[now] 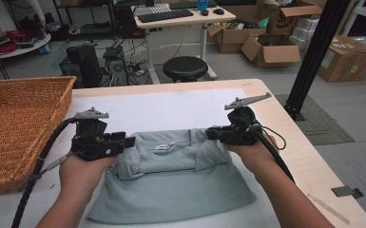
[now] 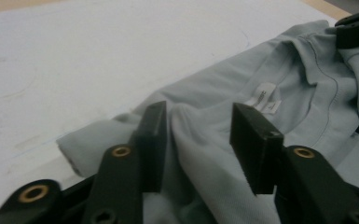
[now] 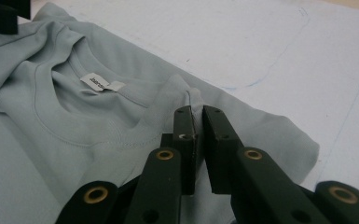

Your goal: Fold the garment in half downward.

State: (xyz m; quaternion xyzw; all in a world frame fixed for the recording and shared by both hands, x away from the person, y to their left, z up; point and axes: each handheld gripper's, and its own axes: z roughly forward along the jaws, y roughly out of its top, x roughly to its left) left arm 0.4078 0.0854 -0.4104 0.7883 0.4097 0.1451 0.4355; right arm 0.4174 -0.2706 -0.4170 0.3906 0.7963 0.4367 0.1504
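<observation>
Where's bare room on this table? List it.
Free: the white mat beyond the shirt, between the basket and the table's right edge. Crowded: the near middle, where the left gripper and right gripper work the shirt.

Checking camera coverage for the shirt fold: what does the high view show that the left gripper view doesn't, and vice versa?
High view alone: the wicker basket at the table's left, the black stool beyond the table, cardboard boxes on the floor, and both hands, with the right gripper shut on the shirt's shoulder fold.

Left gripper view alone: the left gripper up close, its jaws apart with a ridge of fabric between them, pads not pressing it.

Both: the grey shirt with its white neck label, lying on the white table cover.
</observation>
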